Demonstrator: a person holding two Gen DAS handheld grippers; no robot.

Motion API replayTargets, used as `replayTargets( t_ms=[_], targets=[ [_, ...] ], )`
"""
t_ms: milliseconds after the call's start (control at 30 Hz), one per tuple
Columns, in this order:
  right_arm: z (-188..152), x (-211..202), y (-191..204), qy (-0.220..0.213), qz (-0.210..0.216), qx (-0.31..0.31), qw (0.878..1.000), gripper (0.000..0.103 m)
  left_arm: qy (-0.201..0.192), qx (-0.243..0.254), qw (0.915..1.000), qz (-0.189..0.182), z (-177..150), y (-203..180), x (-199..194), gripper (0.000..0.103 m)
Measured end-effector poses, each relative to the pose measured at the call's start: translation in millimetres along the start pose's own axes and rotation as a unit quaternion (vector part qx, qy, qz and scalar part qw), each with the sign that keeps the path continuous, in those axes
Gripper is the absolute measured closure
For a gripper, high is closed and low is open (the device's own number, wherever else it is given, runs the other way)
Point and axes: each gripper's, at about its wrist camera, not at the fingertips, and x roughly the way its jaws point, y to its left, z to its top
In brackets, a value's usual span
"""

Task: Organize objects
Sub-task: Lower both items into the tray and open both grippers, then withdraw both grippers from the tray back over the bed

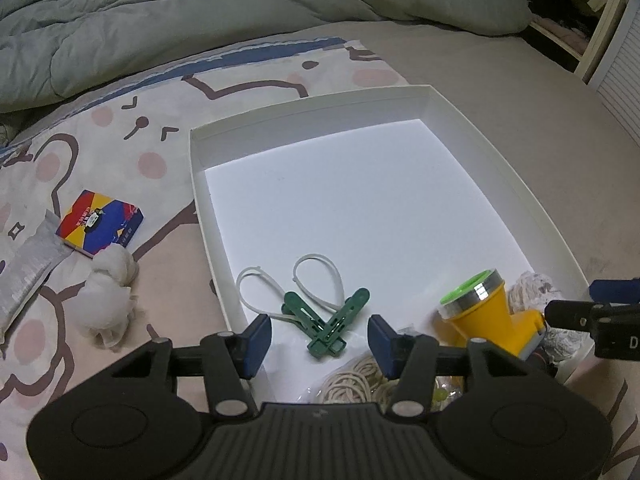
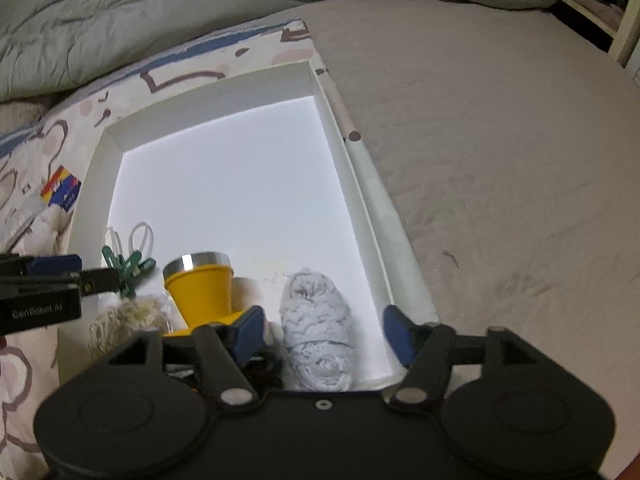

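White tray (image 1: 520,184) on bed, left gripper (image 1: 318,334) jaws apart and empty over green clothespins (image 1: 332,320) at 6 o'clock, yellow flashlight (image 1: 486,312) at 4 o'clock, right gripper (image 2: 324,332) jaws wide, unclamped around white yarn ball (image 2: 316,328), card box (image 1: 100,224) outside at 9 o'clock.

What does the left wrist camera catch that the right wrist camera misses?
Only the left wrist view: the silver packet on the bedsheet and the flashlight's green lens.
Only the right wrist view: the whole ball of pale yarn between the open right claw.
Both: white tray, yellow flashlight, green clothespins, white zip ties, colourful card box.
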Motion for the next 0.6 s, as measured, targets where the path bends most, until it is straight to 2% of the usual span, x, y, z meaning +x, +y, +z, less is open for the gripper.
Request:
replayTargets(
  t_ms=[233,333,433,533,600],
  targets=[
    [0.6,-8.0,2.7,-0.012,0.007,0.004,1.000,0.028,0.001,0.002,1.0000,-0.001,0.4,0.2,-3.2,0.049],
    [1.8,-12.3,2.6,-0.021,0.010,0.012,1.000,0.022,0.002,0.000,1.0000,-0.002,0.1,1.2,-5.2,0.047],
    [2.6,-17.2,2.7,-0.032,0.014,0.019,0.999,0.019,0.005,-0.007,1.0000,-0.002,-0.1,3.2,-8.3,0.035],
    [2.0,-23.1,5.2,-0.049,0.016,0.018,0.998,0.014,0.000,-0.006,1.0000,0.004,0.1,5.3,-13.7,0.027],
    [2.3,-26.8,9.2,-0.059,0.009,0.011,0.998,0.006,0.000,-0.005,0.9999,0.013,0.6,7.1,-17.1,0.020]
  ],
)
